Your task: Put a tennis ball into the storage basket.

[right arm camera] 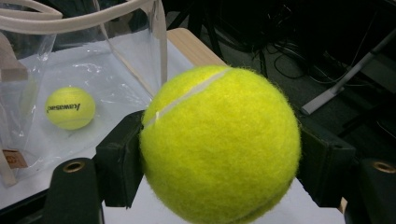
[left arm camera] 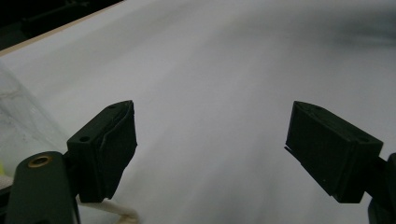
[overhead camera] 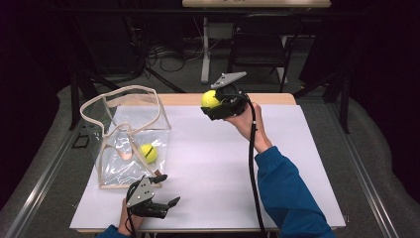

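Right tongs (overhead camera: 214, 105), raised near the worktop's (overhead camera: 297, 163) far edge, clamp our tennis ball (overhead camera: 210, 99), left tongs (overhead camera: 166, 201) gape empty at the near-left corner, so we judge it may clip the clear bag's (overhead camera: 129, 139) floppy rim and bounce away.

Fuzzy felt ball (right arm camera: 219, 149), glossy plastic bag (overhead camera: 126, 139)
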